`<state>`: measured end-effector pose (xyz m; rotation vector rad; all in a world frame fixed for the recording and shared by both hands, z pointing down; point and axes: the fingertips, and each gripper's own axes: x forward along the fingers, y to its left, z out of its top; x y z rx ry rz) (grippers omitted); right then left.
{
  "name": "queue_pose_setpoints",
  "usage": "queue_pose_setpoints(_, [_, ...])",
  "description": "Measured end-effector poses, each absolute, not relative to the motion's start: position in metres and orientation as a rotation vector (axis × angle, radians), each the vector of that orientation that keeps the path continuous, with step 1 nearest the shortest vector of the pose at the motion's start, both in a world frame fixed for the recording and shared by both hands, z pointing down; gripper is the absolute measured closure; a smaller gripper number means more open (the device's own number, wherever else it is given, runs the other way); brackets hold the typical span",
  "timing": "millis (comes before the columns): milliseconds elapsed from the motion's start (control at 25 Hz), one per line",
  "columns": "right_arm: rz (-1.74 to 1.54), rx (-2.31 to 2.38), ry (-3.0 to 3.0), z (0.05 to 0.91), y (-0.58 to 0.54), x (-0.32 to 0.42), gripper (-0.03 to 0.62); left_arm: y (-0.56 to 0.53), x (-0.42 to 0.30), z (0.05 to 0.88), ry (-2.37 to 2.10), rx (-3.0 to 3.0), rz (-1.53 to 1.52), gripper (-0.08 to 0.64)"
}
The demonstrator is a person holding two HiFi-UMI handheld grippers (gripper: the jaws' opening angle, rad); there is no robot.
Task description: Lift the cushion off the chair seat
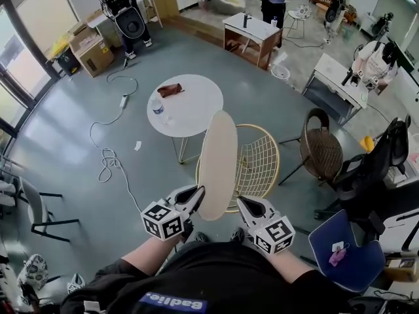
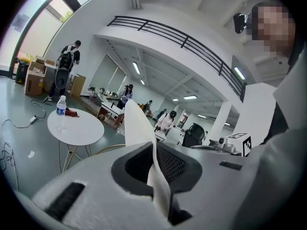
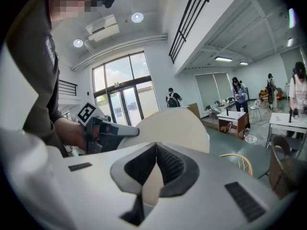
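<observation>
Nearest the person, the left tongs (image 1: pixel 195 193) are closed on the near edge of a flat, round, cream-coloured cushion (image 1: pixel 217 163); the left gripper view shows the thin rim pinched between the ribbed dark pads, with the cushion rising edge-on beyond them; the right tongs (image 1: pixel 241 203) are likewise clamped on the same edge, just beside the left pair, and the right gripper view shows cream material squeezed between its pads; the cushion is held up on its edge between the two, its broad face turned towards the right tongs, above and apart from the seat of the round gold wire chair (image 1: pixel 259 163) just behind it; beyond the chair stands a round white desk (image 1: pixel 193 110) on thin legs, carrying a clear plastic water bottle (image 1: pixel 158 107) and a small brown object (image 1: pixel 170 89); to the right sits a dark brown wicker chair (image 1: pixel 322 150); a white cable (image 1: pixel 108 152) trails across the grey floor to the left.
</observation>
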<state>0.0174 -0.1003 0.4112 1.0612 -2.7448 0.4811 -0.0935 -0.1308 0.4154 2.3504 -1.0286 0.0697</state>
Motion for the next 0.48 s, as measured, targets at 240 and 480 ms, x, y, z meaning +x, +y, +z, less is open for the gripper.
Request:
queue_pose_setpoints(240, [0.441, 1.034, -2.766, 0.395, -0.096, 0.013, 0.565, -0.107, -0.09, 0.381, -1.037, 2.391, 0.016, 0.523])
queue_pose_setpoints(480, [0.419, 1.009, -2.783, 0.389, -0.09, 0.004, 0.566, -0.098, -0.093, 0.366, -1.07, 2.427, -0.03, 0.523])
